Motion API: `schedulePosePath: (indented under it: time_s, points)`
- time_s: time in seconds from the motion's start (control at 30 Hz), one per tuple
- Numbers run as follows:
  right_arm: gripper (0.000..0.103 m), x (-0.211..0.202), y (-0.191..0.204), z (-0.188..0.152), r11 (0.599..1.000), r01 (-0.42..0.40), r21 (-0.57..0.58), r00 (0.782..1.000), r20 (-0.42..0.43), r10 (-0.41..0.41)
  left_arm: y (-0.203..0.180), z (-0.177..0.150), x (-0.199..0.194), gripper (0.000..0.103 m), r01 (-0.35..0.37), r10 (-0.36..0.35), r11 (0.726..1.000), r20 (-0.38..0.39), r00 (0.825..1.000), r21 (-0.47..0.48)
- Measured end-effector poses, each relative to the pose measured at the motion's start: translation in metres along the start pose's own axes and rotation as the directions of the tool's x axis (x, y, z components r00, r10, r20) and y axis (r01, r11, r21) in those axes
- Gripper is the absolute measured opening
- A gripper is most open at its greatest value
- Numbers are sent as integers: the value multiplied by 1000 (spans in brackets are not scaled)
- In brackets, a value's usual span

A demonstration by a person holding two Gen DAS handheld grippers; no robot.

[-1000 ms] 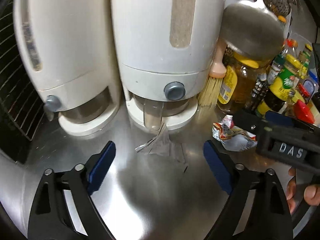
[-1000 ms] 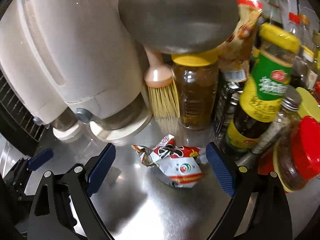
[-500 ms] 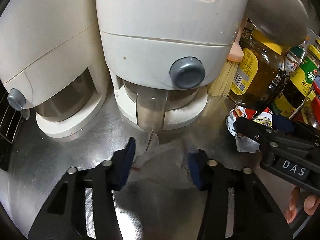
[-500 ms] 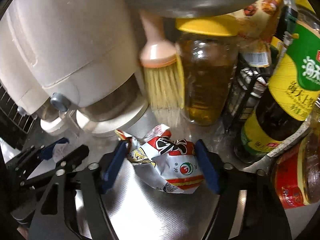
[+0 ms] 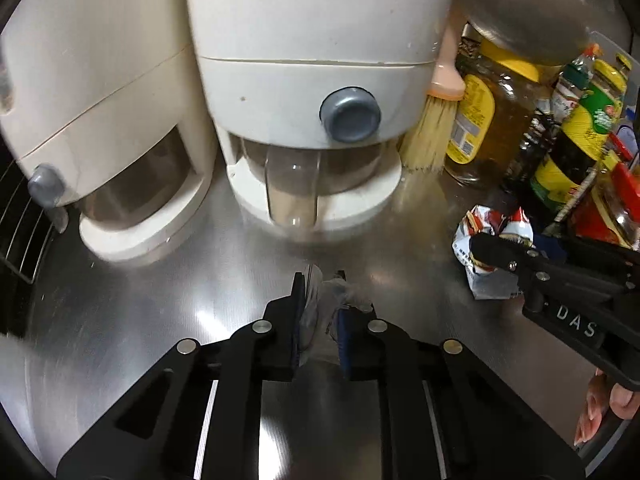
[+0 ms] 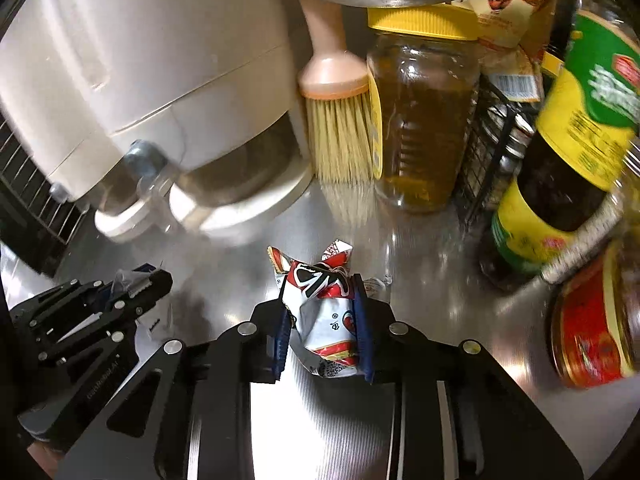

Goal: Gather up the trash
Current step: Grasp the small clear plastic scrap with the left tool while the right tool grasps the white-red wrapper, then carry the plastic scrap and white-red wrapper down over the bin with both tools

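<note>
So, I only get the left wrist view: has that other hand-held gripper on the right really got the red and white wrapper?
Observer: Yes. The right hand-held gripper is shut on the wrapper, with a blue pad pressed on each side.
Operator: And how does mine look from over there?
Observer: Side on, the left hand-held gripper is shut, with a bit of clear plastic poking up out of it.
Operator: Is anything hidden behind that big steel ladle?
Observer: A food packet with pictures of dishes stands behind the jar with the yellow lid.
</note>
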State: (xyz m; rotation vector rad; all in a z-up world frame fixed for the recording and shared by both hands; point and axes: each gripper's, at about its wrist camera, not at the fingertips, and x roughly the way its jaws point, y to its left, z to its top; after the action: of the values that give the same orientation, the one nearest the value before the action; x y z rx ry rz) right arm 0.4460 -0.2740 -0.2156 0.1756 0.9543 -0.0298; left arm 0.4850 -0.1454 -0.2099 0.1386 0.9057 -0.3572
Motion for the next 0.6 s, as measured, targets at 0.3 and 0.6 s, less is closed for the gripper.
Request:
schedulePosePath:
  time_s: [0.3, 0.6]
  points:
    - [28, -82, 8, -49, 999, -21, -28, 999, 49, 22, -15, -51, -94, 12, -2, 2, 1000, 51, 999, -5]
    - [29, -173, 20, -126, 998, -21, -51, 994, 105, 26, -28, -125, -195, 13, 8, -5, 999, 110, 994, -31]
